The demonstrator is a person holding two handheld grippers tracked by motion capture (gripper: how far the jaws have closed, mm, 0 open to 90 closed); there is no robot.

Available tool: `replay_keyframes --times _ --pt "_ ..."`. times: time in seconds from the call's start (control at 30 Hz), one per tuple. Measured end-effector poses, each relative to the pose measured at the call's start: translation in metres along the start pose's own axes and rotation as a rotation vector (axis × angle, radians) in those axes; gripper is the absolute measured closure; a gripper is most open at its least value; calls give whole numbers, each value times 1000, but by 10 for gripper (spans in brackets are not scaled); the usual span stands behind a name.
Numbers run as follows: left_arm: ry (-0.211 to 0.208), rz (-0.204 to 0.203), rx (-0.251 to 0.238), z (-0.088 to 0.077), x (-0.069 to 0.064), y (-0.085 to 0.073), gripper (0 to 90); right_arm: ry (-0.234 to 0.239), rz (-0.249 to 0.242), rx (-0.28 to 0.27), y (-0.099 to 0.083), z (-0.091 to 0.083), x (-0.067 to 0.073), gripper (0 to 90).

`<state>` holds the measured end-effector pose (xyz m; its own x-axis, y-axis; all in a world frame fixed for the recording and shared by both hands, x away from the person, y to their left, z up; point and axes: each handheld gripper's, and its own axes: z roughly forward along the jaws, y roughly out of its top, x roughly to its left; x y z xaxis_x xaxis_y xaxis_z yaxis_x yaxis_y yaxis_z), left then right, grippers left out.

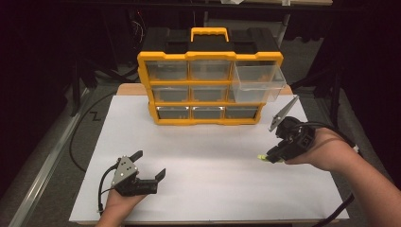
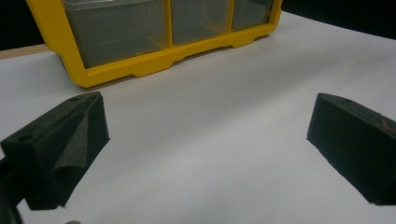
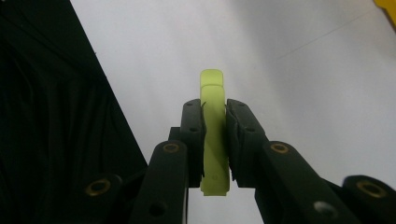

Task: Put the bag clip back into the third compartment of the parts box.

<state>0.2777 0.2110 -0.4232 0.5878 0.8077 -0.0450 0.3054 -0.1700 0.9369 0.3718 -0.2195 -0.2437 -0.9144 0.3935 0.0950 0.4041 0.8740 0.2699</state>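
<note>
A yellow-and-black drawer cabinet (image 1: 209, 78) with clear drawers stands at the back of the white table; its top right drawer (image 1: 255, 82) is pulled out. My right gripper (image 1: 265, 158), held above the table's right side, is shut on a small yellow-green plastic piece (image 3: 213, 135), which stands up between the pads in the right gripper view and pokes out to the left (image 1: 261, 157) in the high view. My left gripper (image 1: 150, 164) rests low near the front left, open, with nothing between its fingers (image 2: 65, 144); the cabinet's bottom row (image 2: 154, 28) lies ahead of it.
The white sheet (image 1: 208, 175) covers the table, whose edges drop off to dark floor on the left and right. Cables trail from both grippers. A wooden strip (image 1: 130, 89) shows behind the sheet beside the cabinet.
</note>
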Motion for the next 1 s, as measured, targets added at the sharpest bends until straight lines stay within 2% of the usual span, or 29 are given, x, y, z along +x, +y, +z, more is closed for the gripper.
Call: replay_keyframes --times 0.2,0.63,1.0 --pt "4 -3 -2 0 1 0 2 -5 -24 21 9 -15 0 797" --pt "-2 0 -8 -1 1 0 2 -29 -48 12 33 -53 2 797" --pt "-6 -7 -12 -3 1 0 2 -58 -35 14 44 -74 -4 797"
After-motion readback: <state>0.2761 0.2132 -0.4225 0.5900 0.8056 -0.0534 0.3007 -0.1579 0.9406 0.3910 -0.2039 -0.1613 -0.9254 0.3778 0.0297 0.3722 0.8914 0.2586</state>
